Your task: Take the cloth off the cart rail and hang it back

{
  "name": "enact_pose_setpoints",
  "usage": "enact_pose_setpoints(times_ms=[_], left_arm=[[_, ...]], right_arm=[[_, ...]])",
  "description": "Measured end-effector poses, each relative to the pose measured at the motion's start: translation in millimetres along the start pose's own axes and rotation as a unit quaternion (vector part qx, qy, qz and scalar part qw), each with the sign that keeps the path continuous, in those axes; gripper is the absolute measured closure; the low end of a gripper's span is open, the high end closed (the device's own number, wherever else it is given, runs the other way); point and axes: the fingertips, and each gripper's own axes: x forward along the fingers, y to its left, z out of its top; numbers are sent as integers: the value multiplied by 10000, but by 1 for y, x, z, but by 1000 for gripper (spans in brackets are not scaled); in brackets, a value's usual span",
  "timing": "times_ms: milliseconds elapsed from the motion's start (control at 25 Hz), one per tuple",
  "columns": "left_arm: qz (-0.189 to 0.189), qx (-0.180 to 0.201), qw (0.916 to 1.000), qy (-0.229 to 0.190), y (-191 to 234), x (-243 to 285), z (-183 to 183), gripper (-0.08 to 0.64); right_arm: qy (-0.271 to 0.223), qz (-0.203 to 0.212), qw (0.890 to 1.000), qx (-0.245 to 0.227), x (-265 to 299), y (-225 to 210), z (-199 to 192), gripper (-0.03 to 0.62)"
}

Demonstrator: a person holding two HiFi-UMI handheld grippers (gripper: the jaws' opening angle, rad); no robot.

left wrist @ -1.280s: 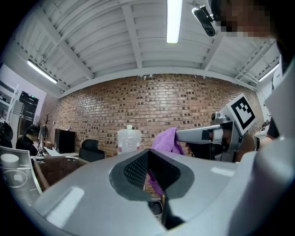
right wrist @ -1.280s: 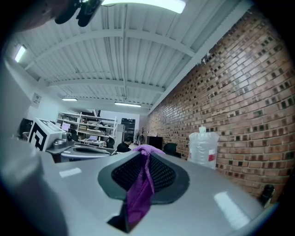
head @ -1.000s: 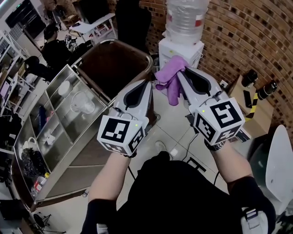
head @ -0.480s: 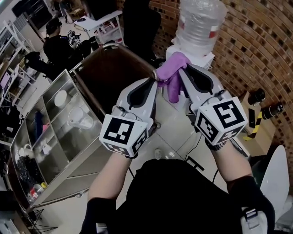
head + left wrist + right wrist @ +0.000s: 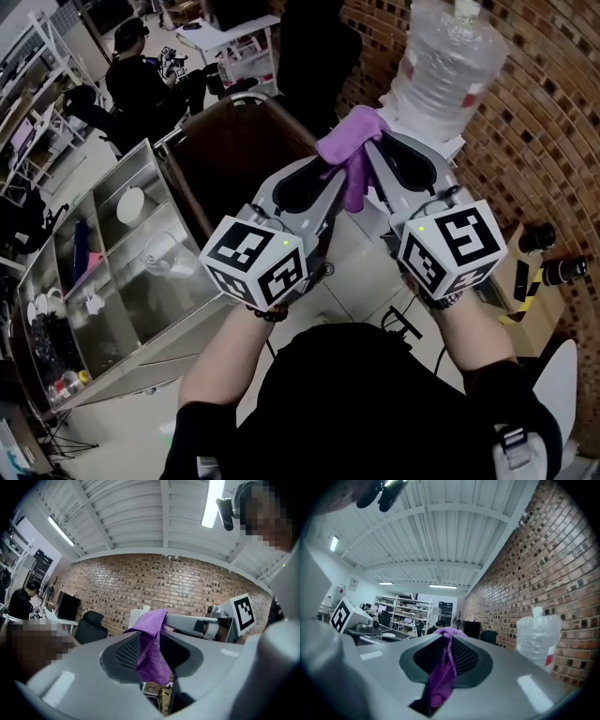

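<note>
The steel cart [image 5: 183, 323] lies at nine o'clock in the head view, its curved rail [image 5: 246, 97] at eleven, probably close enough for the re-hang. A water bottle [image 5: 448, 61] stands at one o'clock. Both grippers are held level, side by side. The right gripper [image 5: 375, 150] [image 5: 446, 641] has its fingers clenched on the purple cloth [image 5: 352, 150] [image 5: 440, 681], which bunches at twelve o'clock, off the rail. The left gripper [image 5: 323, 169] [image 5: 152, 641] has just been opening its fingers; a fold of cloth [image 5: 152, 653] hangs between them unpressed, likely to leave one grip carrying it. Pale floor [image 5: 361, 272] lies below, a brick wall [image 5: 553, 141] at three o'clock, and a seated person [image 5: 141, 80] at ten.
</note>
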Motion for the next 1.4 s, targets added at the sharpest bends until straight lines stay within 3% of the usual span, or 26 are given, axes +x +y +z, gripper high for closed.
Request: enact_pose_setpoints(times_ms=[160,280,360,520,1000,1400], left_arm=[[33,-394,9992,-78,13,6,5,453],[121,-476,9987,-139,23,10,12,453],[232,-427,9987,-179,30,15,14,457],[541,-163,9980,-300,46,25,15,548],[1400,135,9884,-571,102,79,30,552],[2029,187,9779,-472,120,136,38,552]], right_arm=[[-80,180,9998,47,13,-4,1,537],[-54,265,9996,67,21,-6,-3,537],[-37,323,9994,81,27,-11,-7,537],[-26,482,9988,103,42,-25,-17,537],[23,1200,9927,148,105,-85,-44,525],[-12,1717,9842,432,128,-145,-44,492]])
